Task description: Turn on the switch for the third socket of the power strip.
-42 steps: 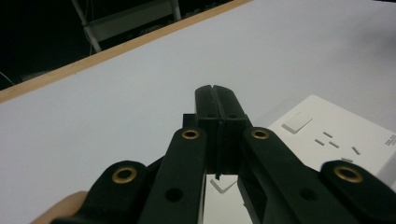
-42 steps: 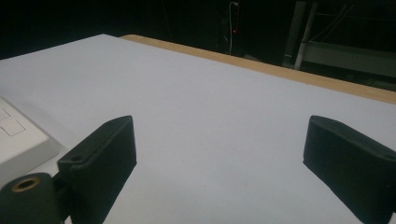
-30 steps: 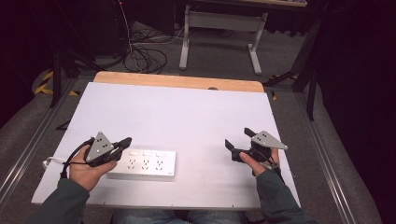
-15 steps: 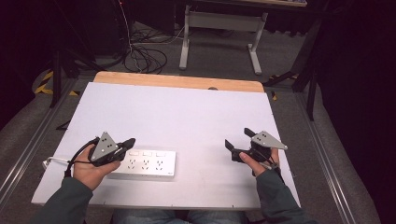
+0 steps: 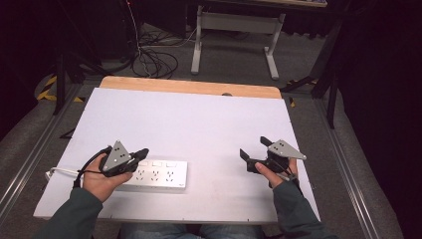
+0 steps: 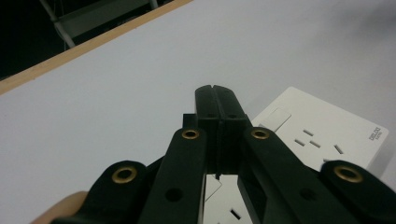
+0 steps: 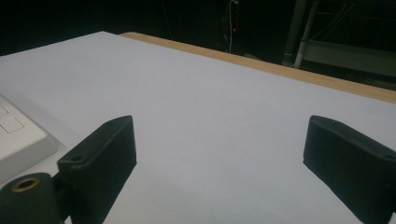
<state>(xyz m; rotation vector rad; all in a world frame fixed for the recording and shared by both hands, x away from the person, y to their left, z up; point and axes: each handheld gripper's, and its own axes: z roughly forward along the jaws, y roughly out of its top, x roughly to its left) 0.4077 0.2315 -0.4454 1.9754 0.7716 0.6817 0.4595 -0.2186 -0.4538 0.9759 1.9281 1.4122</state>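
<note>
I see a white table (image 5: 199,119) with a bare wooden strip (image 5: 189,87) along its far edge. Grey carpet floor (image 5: 234,59) lies beyond. A pale metal stand (image 5: 234,30) sits at the far side, with black cables (image 5: 149,59) tangled to its left. Yellow-black tape (image 5: 47,87), I think, marks the far left. The surroundings are dark.

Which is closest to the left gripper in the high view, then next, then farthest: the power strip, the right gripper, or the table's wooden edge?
1. Power strip, right under the left gripper.
2. Right gripper, across the table.
3. Wooden edge, at the far side.
</note>
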